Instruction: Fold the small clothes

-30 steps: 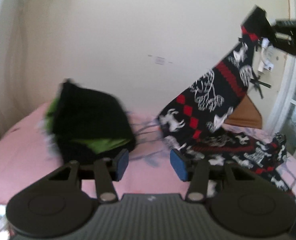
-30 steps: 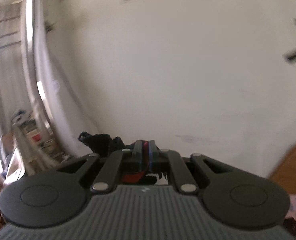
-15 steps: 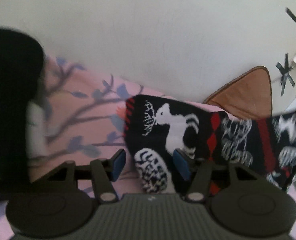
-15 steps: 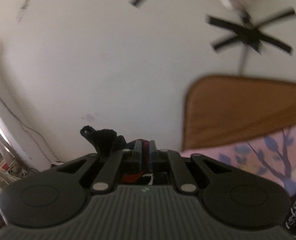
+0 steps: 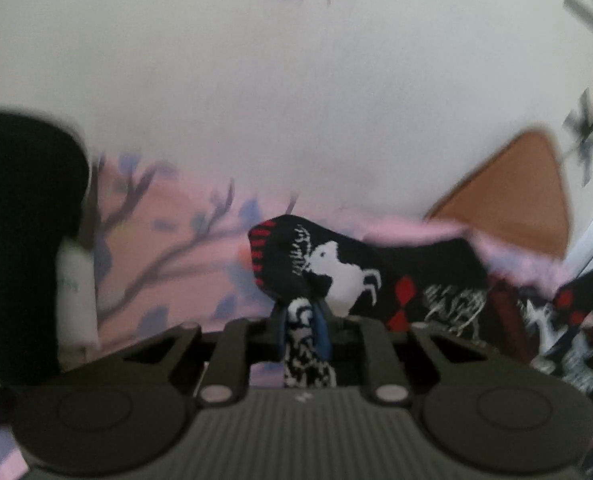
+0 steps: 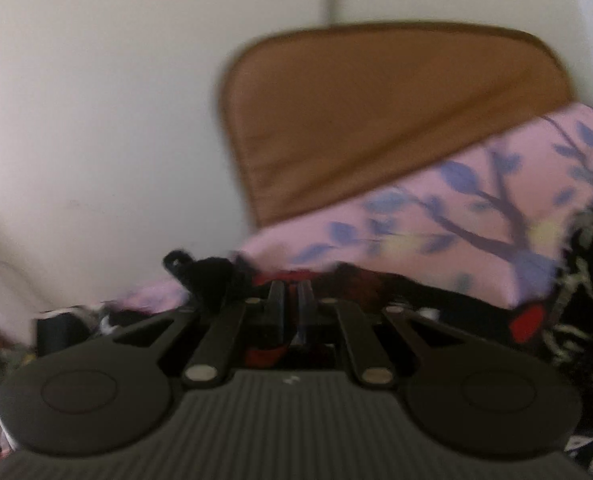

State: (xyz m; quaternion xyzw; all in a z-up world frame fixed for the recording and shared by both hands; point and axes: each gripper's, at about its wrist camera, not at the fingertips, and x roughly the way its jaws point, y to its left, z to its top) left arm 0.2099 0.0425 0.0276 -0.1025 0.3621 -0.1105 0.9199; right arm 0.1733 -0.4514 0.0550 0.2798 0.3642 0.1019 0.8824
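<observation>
A black knitted garment (image 5: 348, 268) with white reindeer and red diamonds lies across the pink bed sheet (image 5: 168, 248). My left gripper (image 5: 302, 320) is closing its jaws, and its blue pads pinch a bunched fold of that garment near its left end. In the right wrist view my right gripper (image 6: 290, 300) is shut on a black and red edge of the same garment (image 6: 376, 284), low over the sheet (image 6: 436, 216). More of the patterned knit (image 6: 588, 280) shows at the right edge.
A black and green pile of clothes (image 5: 20, 240) sits at the left on the bed, with a white item (image 5: 76, 292) beside it. A brown headboard (image 6: 376, 120) stands against the pale wall (image 5: 296, 100). Black tape crosses (image 5: 588, 136) mark the wall at right.
The left gripper came down onto the garment's left end and closed on a fold of it. The right gripper, still holding its edge, dropped from high in the air to the bed.
</observation>
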